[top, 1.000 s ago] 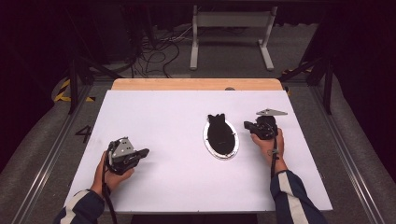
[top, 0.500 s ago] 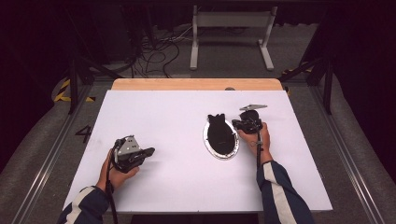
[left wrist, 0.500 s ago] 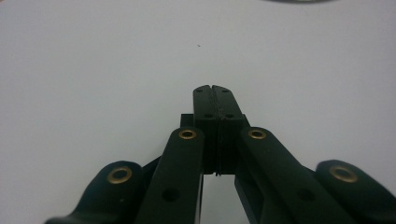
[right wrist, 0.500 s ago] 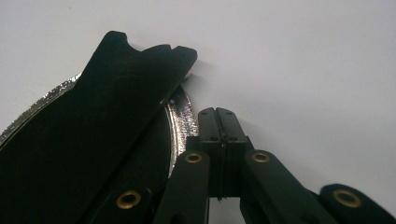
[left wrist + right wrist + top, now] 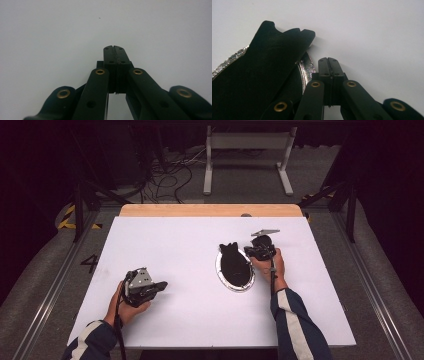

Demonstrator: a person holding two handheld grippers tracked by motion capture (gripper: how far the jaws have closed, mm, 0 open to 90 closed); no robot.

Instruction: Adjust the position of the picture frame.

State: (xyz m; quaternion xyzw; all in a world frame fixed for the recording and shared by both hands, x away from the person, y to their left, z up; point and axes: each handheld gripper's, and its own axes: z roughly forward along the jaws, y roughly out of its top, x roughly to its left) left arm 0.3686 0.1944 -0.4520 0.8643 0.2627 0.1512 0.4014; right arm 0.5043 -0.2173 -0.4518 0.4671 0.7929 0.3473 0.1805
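**Right gripper drawn in beside the black piece on the oval plate; nothing grasped**

White tabletop (image 5: pixel 165 245) spans the working area, bare apart from one item and the two hand-held tools. Nearest the person, the left gripper (image 5: pixel 161 285) lies low over the sheet at the near left, jaws clenched flat together and empty; in the left gripper view its pads (image 5: pixel 115 53) meet over plain white surface. Compared with a second ago it has barely shifted.

Change noted: the right gripper (image 5: pixel 248 251) has travelled inward from the right side and now sits just beside the oval silver plate (image 5: pixel 248 284), at its far right rim. Its jaws are clenched on nothing; the right gripper view shows them closed, next to the glittering rim (image 5: pixel 308 67). A flat black piece (image 5: pixel 234 262) with a notched far end lies on that plate, untouched.

Judgement: the approach is made, but the jaws must open before any pick-up.

Beyond the table edge: a wooden strip (image 5: pixel 210 210), grey floor, loose cables (image 5: pixel 165 180), a white metal stand (image 5: pixel 247 155), dark surroundings.
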